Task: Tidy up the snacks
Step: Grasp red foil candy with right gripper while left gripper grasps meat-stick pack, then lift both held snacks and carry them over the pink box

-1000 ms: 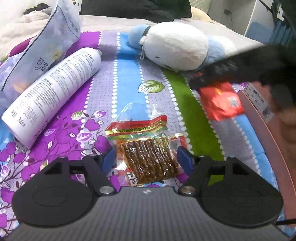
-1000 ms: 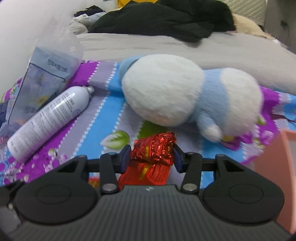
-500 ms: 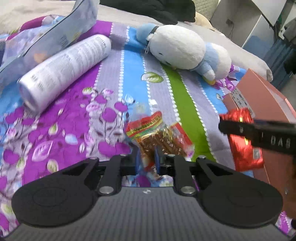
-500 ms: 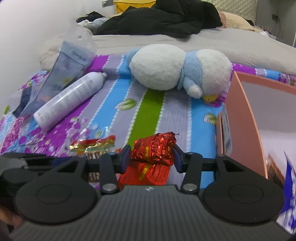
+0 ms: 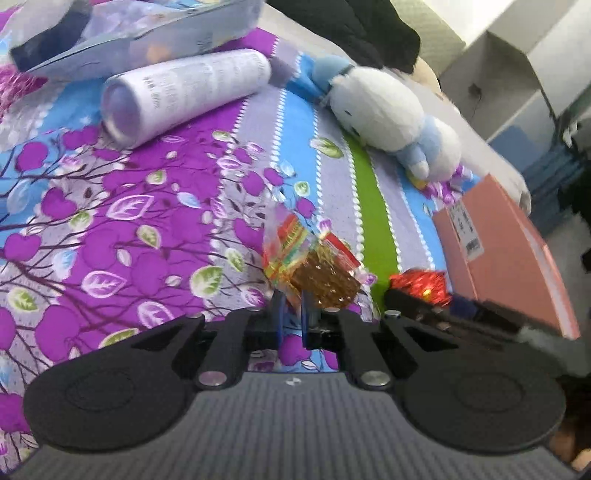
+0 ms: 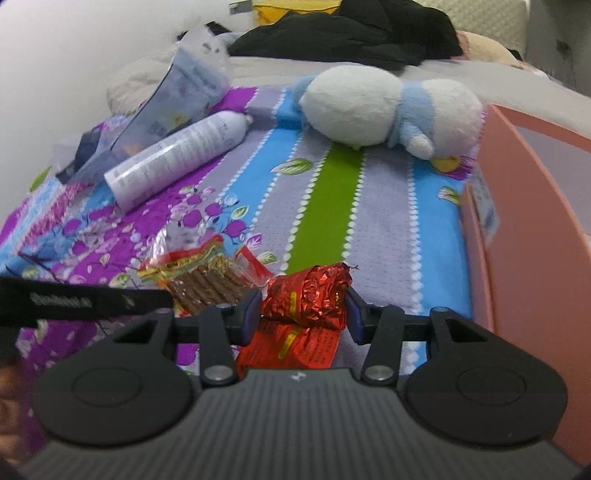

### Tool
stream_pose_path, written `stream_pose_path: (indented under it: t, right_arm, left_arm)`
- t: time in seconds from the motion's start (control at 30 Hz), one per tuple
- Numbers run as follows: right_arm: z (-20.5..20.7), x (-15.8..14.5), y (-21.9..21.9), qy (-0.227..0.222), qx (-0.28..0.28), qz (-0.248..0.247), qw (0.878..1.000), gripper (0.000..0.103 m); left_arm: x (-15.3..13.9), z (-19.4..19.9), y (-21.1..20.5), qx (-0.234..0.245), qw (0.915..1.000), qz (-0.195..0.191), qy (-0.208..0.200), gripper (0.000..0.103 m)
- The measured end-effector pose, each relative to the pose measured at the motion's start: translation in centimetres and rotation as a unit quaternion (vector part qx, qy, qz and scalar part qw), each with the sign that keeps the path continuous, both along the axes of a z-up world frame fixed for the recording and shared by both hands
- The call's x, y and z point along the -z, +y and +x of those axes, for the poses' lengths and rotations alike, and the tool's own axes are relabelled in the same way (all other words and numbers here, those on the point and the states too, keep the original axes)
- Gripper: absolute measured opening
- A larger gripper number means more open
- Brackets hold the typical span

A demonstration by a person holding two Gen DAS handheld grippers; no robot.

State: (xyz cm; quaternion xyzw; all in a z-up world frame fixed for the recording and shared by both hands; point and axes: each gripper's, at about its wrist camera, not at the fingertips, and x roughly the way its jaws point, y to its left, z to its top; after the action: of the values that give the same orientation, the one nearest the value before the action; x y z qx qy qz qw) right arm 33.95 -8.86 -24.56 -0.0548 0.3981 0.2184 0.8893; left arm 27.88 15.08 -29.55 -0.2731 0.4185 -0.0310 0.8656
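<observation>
My left gripper (image 5: pixel 291 314) is shut on the edge of a clear snack bag of brown sticks (image 5: pixel 317 269) and holds it above the bedspread. The same bag shows in the right wrist view (image 6: pixel 203 277), with the left gripper's arm to its left. My right gripper (image 6: pixel 301 310) is shut on a crumpled red foil snack packet (image 6: pixel 306 299). That packet shows in the left wrist view (image 5: pixel 421 286), just right of the stick bag. A pink open box (image 6: pixel 528 221) stands at the right, also in the left wrist view (image 5: pixel 509 254).
A white spray can (image 6: pixel 173 158) lies on the flowered, striped bedspread (image 6: pixel 332 206) at the left. A blue-grey pouch (image 6: pixel 184 99) leans behind it. A white and blue plush toy (image 6: pixel 380 107) lies at the back. Dark clothes (image 6: pixel 343 33) are piled beyond.
My left gripper closed on the stick bag and lifted it. The right gripper carried the red packet back from the plush toy toward the pink box and now sits beside the left gripper.
</observation>
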Motion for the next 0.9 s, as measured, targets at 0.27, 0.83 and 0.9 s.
stream_pose_path:
  t: [0.27, 0.83, 0.9]
  right_arm:
    - [-0.4, 1.3, 0.7, -0.011, -0.008, -0.002, 1.0, 0.05]
    - [0.9, 2.7, 1.4, -0.018, -0.023, 0.019, 0.999, 0.05]
    - [0.8, 2.7, 1.1, -0.017, -0.025, 0.023, 0.999, 0.05]
  left_arm:
    - [1.0, 0.6, 0.6, -0.01, 0.9992, -0.037, -0.004, 0.041]
    - [1.7, 2.3, 1.2, -0.002, 0.9905, -0.136, -0.022, 0.053]
    - [1.8, 2.4, 1.0, -0.002, 0.9905, -0.135, -0.026, 0.053]
